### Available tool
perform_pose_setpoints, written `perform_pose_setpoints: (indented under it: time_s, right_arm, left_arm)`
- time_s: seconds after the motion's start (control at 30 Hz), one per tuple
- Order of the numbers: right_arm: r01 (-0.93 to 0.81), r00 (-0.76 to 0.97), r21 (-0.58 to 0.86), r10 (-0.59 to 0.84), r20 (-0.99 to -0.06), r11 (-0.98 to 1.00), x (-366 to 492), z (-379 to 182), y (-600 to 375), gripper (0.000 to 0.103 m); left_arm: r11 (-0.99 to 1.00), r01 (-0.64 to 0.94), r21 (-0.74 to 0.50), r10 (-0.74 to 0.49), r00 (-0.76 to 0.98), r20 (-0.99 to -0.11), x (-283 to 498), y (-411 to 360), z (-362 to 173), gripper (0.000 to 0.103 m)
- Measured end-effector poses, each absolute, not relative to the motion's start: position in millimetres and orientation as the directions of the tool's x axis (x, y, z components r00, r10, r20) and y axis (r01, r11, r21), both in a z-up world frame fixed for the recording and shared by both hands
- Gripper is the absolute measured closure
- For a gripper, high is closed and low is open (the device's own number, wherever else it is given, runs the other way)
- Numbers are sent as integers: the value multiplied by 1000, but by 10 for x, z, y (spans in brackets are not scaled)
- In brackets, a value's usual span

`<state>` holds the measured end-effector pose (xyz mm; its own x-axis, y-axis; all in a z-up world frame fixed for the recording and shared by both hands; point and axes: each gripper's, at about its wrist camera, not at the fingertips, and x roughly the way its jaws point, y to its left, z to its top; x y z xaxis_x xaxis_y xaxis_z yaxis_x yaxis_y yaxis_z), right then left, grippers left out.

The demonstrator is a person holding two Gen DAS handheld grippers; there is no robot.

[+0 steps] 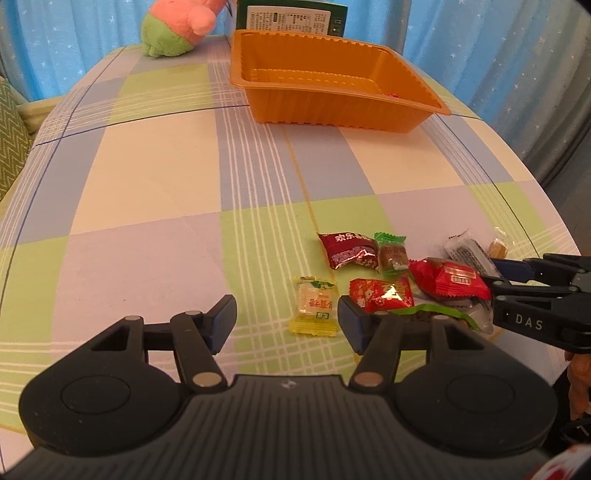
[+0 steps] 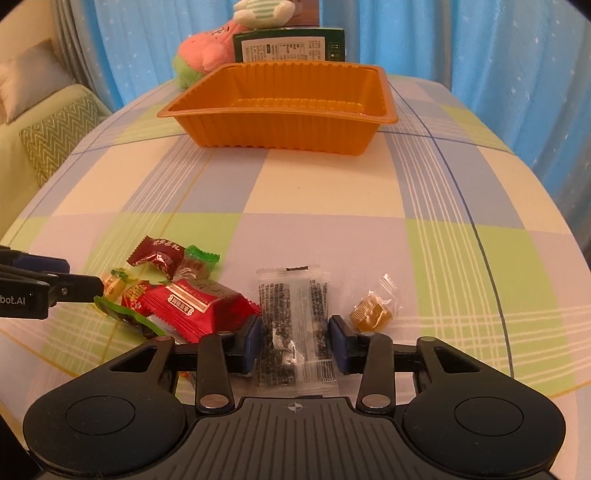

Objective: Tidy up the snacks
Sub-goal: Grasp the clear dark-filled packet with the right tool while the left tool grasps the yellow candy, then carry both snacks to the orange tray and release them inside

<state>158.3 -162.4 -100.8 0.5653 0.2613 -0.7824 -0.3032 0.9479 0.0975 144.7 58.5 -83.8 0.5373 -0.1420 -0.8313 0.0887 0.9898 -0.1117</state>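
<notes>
Several wrapped snacks lie in a loose pile on the checked tablecloth. My left gripper point(image 1: 287, 325) is open, with a yellow candy point(image 1: 314, 310) between its fingers on the cloth. My right gripper point(image 2: 295, 345) is open, its pads on either side of a clear packet with black print point(image 2: 293, 325). A bright red packet point(image 2: 195, 306) and a small clear-wrapped brown candy point(image 2: 371, 314) lie to either side. The orange tray point(image 1: 332, 92) stands at the far end; it also shows in the right wrist view point(image 2: 280, 122).
A dark red packet point(image 1: 349, 249), a green-wrapped candy point(image 1: 393, 254) and a red patterned packet point(image 1: 380, 293) lie in the pile. A pink and green plush toy point(image 1: 177, 26) and a green box point(image 1: 291, 16) stand behind the tray. A sofa point(image 2: 48, 136) is at the left.
</notes>
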Motion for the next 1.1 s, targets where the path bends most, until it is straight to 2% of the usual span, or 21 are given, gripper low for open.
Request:
perform_pose_setpoints:
  time_s: [0.1,0.4,0.53,1.1]
  right_arm:
    - [-291,567,99,255,-783,952,1584,-1004,-1640,65]
    - [-255,574,121,251,-779,959,1556,-958,-1767,65]
    - [-252,575,122,250,-779,960,1546,-946,-1774,65]
    - [-240,616,155,274,-739,958,1496,-626,-1859,65]
  left_arm:
    - [986,110,-123,-163,531,-831,1477,564,-866,47]
    - [983,166,-79,-156,532,-832,1550,478,-944,67]
    - [980,191,-50,-147,533,-834,1564,425,-945,84]
    - [993,92,-68,-110,601,-792,1483,464,-553,84]
